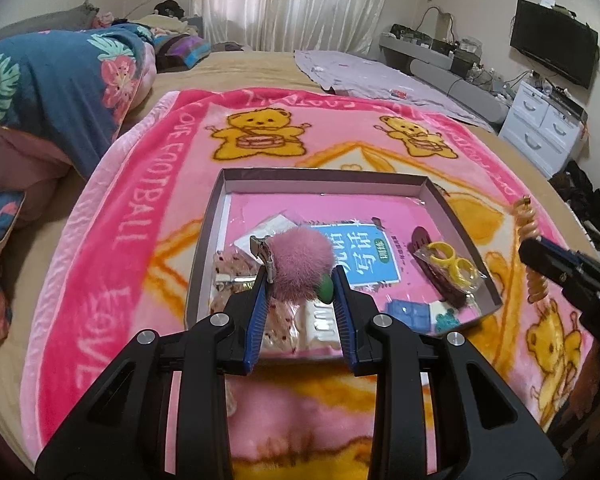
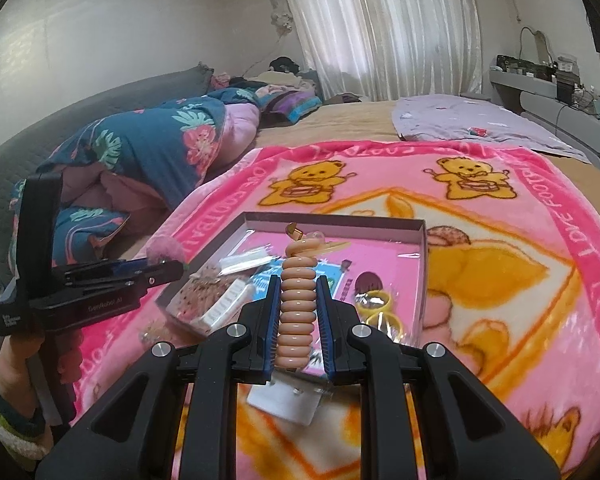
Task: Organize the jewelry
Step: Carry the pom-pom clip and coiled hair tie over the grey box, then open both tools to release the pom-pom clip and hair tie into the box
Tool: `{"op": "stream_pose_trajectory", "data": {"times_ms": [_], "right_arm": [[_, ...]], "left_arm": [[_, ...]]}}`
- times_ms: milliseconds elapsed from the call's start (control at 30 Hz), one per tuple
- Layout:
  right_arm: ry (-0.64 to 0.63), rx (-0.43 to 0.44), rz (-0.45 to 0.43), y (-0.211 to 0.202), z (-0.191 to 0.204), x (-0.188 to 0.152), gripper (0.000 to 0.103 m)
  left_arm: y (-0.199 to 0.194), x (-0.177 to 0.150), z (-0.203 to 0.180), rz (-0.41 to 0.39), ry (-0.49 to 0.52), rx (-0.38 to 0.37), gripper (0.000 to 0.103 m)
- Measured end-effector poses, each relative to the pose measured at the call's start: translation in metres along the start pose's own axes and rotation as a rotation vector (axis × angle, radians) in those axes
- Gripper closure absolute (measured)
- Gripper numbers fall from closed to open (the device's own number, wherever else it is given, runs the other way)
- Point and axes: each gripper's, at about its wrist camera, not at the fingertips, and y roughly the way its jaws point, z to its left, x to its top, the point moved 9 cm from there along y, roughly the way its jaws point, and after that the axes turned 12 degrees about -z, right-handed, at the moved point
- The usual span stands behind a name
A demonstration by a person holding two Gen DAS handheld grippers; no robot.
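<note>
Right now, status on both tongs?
Left tongs shut on pink pompom clip. Right tongs shut on spiral hair tie. Both over tray.

I hold a fluffy pink pompom hair clip [image 1: 300, 262] with a metal clasp at its left and a green bit at its lower right, above the shallow box [image 1: 324, 178]. In my other grip a tan spiral hair tie [image 2: 298, 308] stands upright, coils stacked. Inside the box lie yellow rings in a clear packet [image 1: 452, 262], a dotted bow clip [image 1: 236, 276] and a white comb-like clip [image 1: 322, 322].
</note>
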Motion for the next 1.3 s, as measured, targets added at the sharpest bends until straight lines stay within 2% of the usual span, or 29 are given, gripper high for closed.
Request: {"op": "stream_pose_trajectory", "data": {"times_ms": [367, 667, 1067, 1100, 1133, 1300], "right_arm": [[0.006, -0.026, 0.078, 0.048, -0.016, -0.008, 0.086], [-0.031, -0.035, 0.176, 0.087, -0.013, -0.039, 0.086], [-0.033, -0.067, 0.205, 0.089, -0.018, -0.058, 0.083], [-0.031, -0.066, 0.203, 0.088, -0.018, -0.057, 0.079], [-0.030, -0.069, 0.198, 0.086, -0.018, -0.055, 0.070], [-0.001, -0.066, 0.158, 0.070, -0.020, -0.044, 0.053]], "left_arm": [[0.039, -0.010, 0.014, 0.059, -0.004, 0.025, 0.080], [0.054, -0.026, 0.019, 0.103, -0.009, 0.027, 0.079], [0.059, -0.032, 0.020, 0.119, -0.010, 0.028, 0.079], [0.059, -0.033, 0.020, 0.120, -0.011, 0.028, 0.079], [0.059, -0.033, 0.020, 0.122, -0.010, 0.026, 0.079], [0.058, -0.032, 0.019, 0.123, -0.006, 0.026, 0.079]]}}
